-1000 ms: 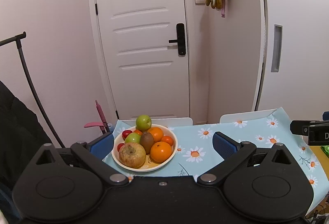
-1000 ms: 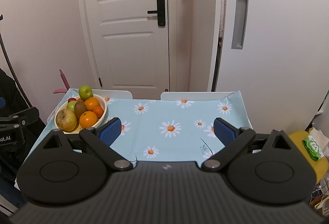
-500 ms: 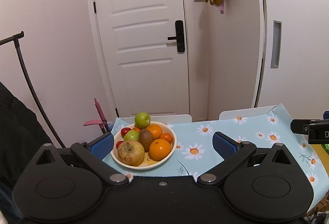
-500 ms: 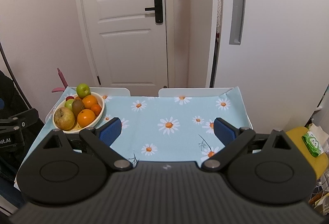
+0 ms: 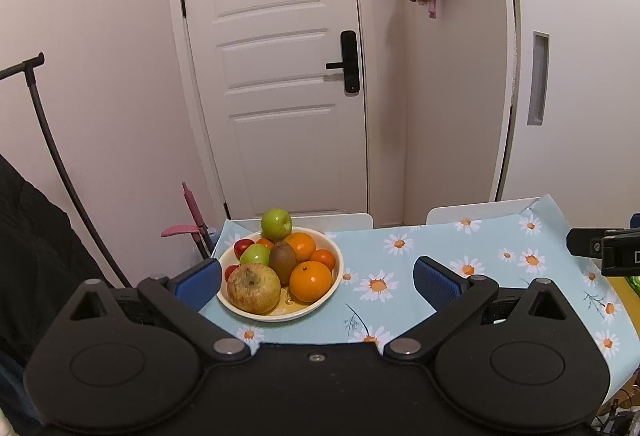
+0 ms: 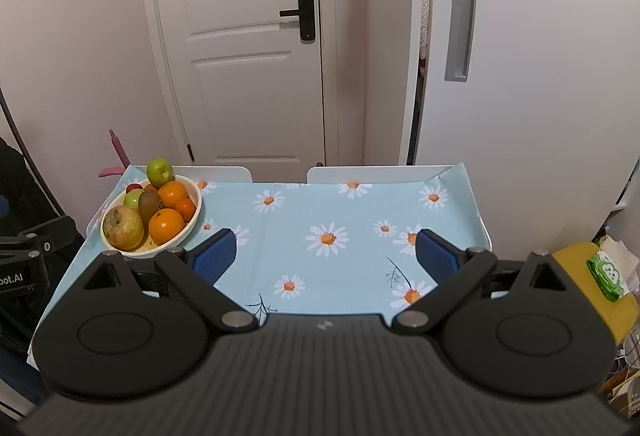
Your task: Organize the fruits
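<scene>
We are holding both grippers back at the near edge of the bench (image 6: 352, 220), each with its blue pads spread wide and nothing between them. The left gripper (image 5: 316, 278) is pointing at the bowl (image 5: 332, 286), which is sitting at the bench's left side; the right gripper (image 6: 326, 250) is facing bare daisy-print cloth, with the bowl off to its left.

All the fruit we can see is sitting heaped in that bowl: a mottled apple (image 5: 253, 288) nearest, an orange (image 5: 311, 281) beside it, a kiwi (image 5: 282, 262) behind, and a green apple (image 5: 276, 224) perched on the far rim (it is looking the least settled). No fruit is lying loose on the cloth. So we are looking either at a finished gathering or at a pile waiting to be sorted out; the pictures are not settling which.
</scene>
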A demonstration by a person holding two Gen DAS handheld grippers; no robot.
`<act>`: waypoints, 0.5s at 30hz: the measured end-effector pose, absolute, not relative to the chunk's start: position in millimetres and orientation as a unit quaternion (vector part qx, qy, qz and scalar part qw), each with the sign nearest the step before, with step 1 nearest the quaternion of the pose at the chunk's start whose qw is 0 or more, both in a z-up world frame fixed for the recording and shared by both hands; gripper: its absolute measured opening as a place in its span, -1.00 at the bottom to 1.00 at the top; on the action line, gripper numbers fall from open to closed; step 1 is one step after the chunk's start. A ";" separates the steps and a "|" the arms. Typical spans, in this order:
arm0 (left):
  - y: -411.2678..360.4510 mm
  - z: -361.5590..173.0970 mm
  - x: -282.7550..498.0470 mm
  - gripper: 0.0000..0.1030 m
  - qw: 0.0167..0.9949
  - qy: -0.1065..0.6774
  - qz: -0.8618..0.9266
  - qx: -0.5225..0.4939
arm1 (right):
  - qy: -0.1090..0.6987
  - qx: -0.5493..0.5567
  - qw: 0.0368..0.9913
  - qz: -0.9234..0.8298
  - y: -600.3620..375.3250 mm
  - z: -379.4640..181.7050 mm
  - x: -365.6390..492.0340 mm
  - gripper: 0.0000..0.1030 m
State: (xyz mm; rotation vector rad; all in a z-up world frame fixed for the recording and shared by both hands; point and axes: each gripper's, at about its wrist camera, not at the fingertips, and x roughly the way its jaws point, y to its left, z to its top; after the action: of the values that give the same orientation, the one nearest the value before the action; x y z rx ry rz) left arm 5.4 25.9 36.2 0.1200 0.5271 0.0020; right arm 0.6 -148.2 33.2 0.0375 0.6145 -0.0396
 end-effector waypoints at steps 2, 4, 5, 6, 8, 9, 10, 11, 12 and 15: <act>26.3 35.4 5.8 1.00 0.963 0.262 0.002 0.058 | 0.304 0.018 0.952 -0.020 -148.1 32.8 0.7 1.00; 25.9 35.1 6.5 1.00 0.963 0.264 0.002 0.057 | 0.306 0.018 0.952 -0.020 -148.5 32.7 1.7 1.00; 26.2 34.8 6.5 1.00 0.963 0.265 0.002 0.057 | 0.307 0.018 0.951 -0.020 -148.3 32.5 2.1 1.00; 26.3 34.6 6.6 1.00 0.962 0.266 0.002 0.056 | 0.308 0.018 0.951 -0.020 -148.0 32.3 2.5 1.00; 26.7 34.1 6.9 1.00 0.962 0.267 0.001 0.056 | 0.310 0.018 0.950 -0.021 -147.5 32.0 3.1 1.00; 26.6 34.1 7.1 1.00 0.962 0.267 0.000 0.056 | 0.310 0.018 0.950 -0.021 -147.2 31.8 3.1 1.00; 26.6 34.3 7.2 1.00 0.962 0.267 -0.001 0.056 | 0.310 0.018 0.950 -0.021 -146.9 31.7 3.2 1.00; 27.1 34.5 7.2 1.00 0.962 0.267 -0.001 0.056 | 0.310 0.018 0.950 -0.021 -146.7 31.6 3.3 1.00; 27.1 34.6 7.0 1.00 0.963 0.265 -0.001 0.056 | 0.310 0.018 0.950 -0.021 -146.5 31.6 3.4 1.00; 26.1 34.2 6.0 1.00 0.964 0.259 0.000 0.062 | 0.310 0.019 0.950 -0.021 -146.9 31.4 3.2 1.00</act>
State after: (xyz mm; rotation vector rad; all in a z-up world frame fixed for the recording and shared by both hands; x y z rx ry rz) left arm 6.0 26.1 34.2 0.1264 0.5250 0.0007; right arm 3.2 -146.9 31.4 0.0381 0.6312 -0.0425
